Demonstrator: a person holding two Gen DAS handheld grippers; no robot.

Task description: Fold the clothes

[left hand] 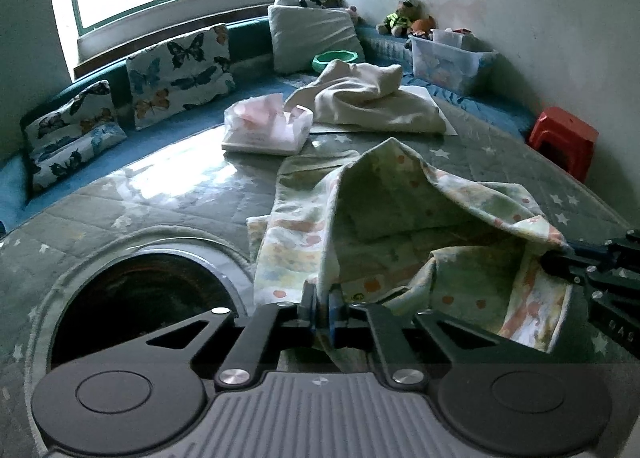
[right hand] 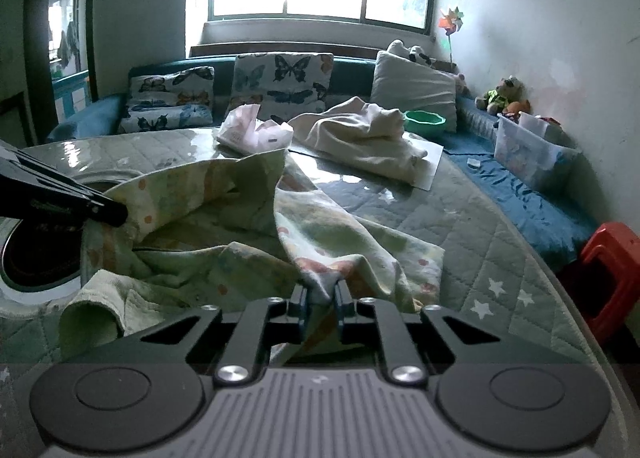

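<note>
Left gripper [left hand: 324,300] and right gripper [right hand: 322,294] each pinch an edge of the pale printed garment [left hand: 400,217], lifted between them above the quilted surface [left hand: 160,201], both angled downward.

The garment [left hand: 400,217] is pale green with orange dots and peach patches. The counter [right hand: 460,225] wears a grey-green quilted cover with white stars. The cushions [right hand: 280,77] show blue and orange butterflies on white. The stool [left hand: 562,141] is red, the bowl [right hand: 425,121] green, the crumpled cloth [left hand: 372,97] cream.
</note>
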